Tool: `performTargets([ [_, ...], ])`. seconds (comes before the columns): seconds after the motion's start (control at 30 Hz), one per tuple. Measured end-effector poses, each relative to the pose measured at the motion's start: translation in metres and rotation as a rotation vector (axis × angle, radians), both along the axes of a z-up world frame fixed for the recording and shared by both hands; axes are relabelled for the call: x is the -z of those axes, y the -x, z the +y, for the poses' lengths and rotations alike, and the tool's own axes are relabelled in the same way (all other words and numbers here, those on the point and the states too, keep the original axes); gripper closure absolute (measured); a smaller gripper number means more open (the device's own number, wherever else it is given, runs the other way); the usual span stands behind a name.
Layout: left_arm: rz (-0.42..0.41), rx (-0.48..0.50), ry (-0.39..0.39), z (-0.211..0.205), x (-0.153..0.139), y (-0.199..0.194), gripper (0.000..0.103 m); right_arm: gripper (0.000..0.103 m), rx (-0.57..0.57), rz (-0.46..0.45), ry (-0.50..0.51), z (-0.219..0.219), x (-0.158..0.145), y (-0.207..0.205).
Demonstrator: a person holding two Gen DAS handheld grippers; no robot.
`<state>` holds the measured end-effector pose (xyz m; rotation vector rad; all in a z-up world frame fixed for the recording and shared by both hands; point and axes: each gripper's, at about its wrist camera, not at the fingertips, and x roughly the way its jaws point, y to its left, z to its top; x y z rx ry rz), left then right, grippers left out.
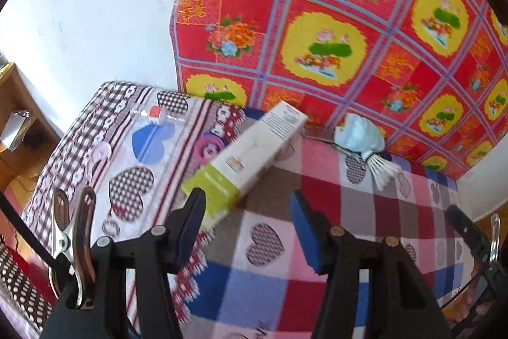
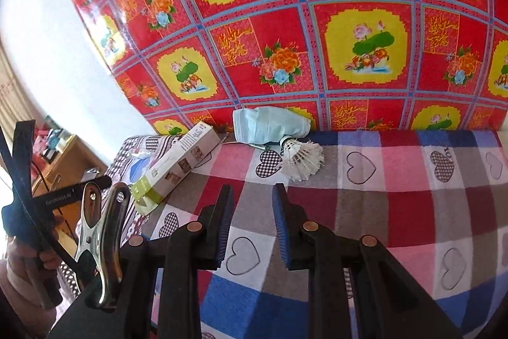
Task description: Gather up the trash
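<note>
A long white and green carton (image 1: 250, 158) lies on the checked heart-print cloth (image 1: 285, 243); its green end sits just in front of my left gripper's left finger. My left gripper (image 1: 246, 205) is open and empty. A crumpled light blue face mask (image 1: 358, 134) and a white shuttlecock (image 1: 382, 170) lie to the right by the red flowered sheet. A small clear bottle with a red label (image 1: 155, 113) lies far left. In the right wrist view the carton (image 2: 177, 161), mask (image 2: 270, 124) and shuttlecock (image 2: 301, 159) lie ahead of my open, empty right gripper (image 2: 252, 196).
A red and yellow flowered sheet (image 2: 285, 21) stands upright behind the cloth. A white wall (image 1: 89, 5) is to the left. A wooden shelf (image 1: 12, 123) stands at far left, below the cloth's left edge. The left gripper's handle (image 2: 38, 199) shows at left.
</note>
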<state>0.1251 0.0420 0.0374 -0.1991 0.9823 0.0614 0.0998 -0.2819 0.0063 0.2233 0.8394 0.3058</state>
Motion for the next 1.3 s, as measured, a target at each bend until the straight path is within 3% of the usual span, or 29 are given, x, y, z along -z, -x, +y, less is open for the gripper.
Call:
performTargets([
  [0.4,0.069,0.006,0.058,0.059,0.041,-0.077,0.05,0.077,0.026,0.046,0.07,0.047,0.013,-0.015],
  [0.8,0.197,0.016,0.113,0.067,0.095,-0.131,0.05,0.077,0.017,0.106,0.104,0.078,0.032,-0.038],
  [1.0,0.27,-0.005,0.179,0.074,0.118,-0.146,0.05,0.077,0.014,0.13,0.114,0.085,0.042,-0.043],
  [1.13,0.287,0.002,0.171,0.071,0.126,-0.145,0.05,0.077,0.016,0.144,0.109,0.087,0.048,-0.046],
  [1.3,0.259,0.027,0.096,0.059,0.128,-0.139,0.05,0.077,0.016,0.15,0.112,0.09,0.052,-0.049],
])
